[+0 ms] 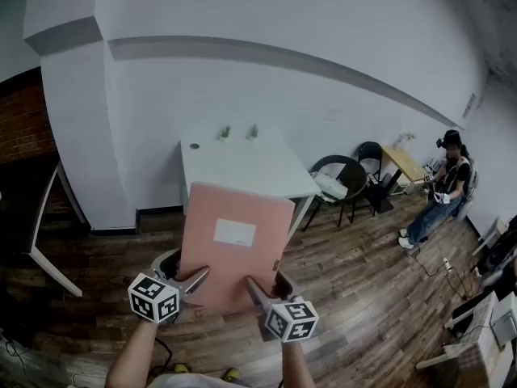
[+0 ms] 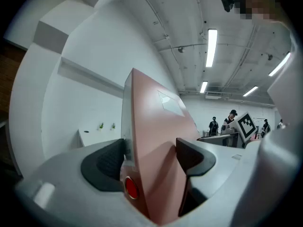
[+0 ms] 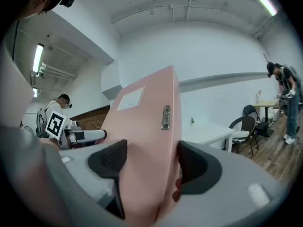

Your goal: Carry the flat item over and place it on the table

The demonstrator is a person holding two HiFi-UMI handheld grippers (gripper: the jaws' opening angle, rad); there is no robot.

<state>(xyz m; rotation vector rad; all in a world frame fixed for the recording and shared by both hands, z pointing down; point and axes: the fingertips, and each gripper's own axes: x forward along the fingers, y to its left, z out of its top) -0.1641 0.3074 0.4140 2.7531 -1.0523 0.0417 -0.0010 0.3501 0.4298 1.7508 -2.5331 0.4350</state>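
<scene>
Left gripper [image 1: 194, 281] and right gripper [image 1: 257, 291] are each pinching the near edge of the pink folder [image 1: 234, 245], one per corner. It's hanging mid-air, long axis pointing straight ahead at the white bench [image 1: 242, 166] right behind it.

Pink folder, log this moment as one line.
held: pink folder | left tongs: shut on it | right tongs: shut on it | white table: ahead, folder not yet down

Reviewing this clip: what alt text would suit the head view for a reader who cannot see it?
The left gripper and right gripper each clamp the near edge of a flat pink folder with a white label, held up in front of a white table by a white wall. To the right are wood floor, dark chairs and a seated person.
</scene>
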